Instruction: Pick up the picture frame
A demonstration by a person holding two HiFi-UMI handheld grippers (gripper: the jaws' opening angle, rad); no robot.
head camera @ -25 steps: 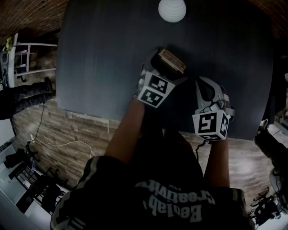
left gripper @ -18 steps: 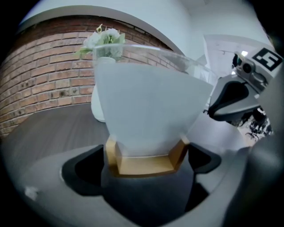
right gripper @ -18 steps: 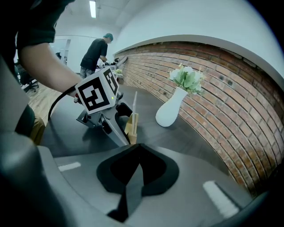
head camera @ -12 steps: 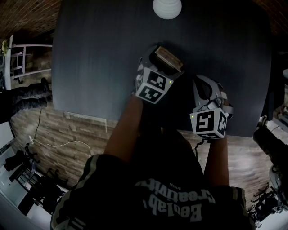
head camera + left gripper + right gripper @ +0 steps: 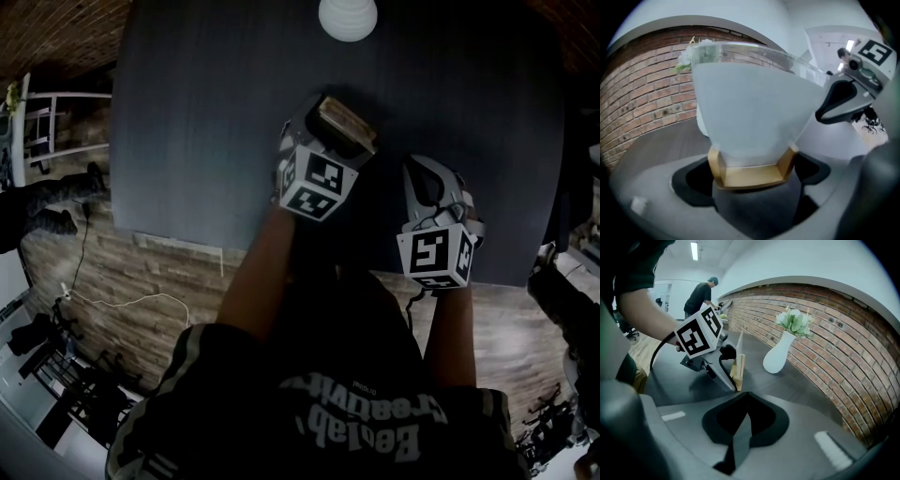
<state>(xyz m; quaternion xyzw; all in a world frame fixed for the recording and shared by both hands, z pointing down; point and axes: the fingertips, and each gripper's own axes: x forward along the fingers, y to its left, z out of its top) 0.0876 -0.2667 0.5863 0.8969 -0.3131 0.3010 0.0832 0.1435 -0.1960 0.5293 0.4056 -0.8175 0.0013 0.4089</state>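
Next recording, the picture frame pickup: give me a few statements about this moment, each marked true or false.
1. The left gripper has the picture frame between its jaws, closed on the wooden base. True.
2. The right gripper also grips the frame. False: its jaws are together on nothing, off to the side of the frame.
3. A white vase holding flowers stands upright on the table. True.
4. The table top is pale wood. False: it is dark grey.
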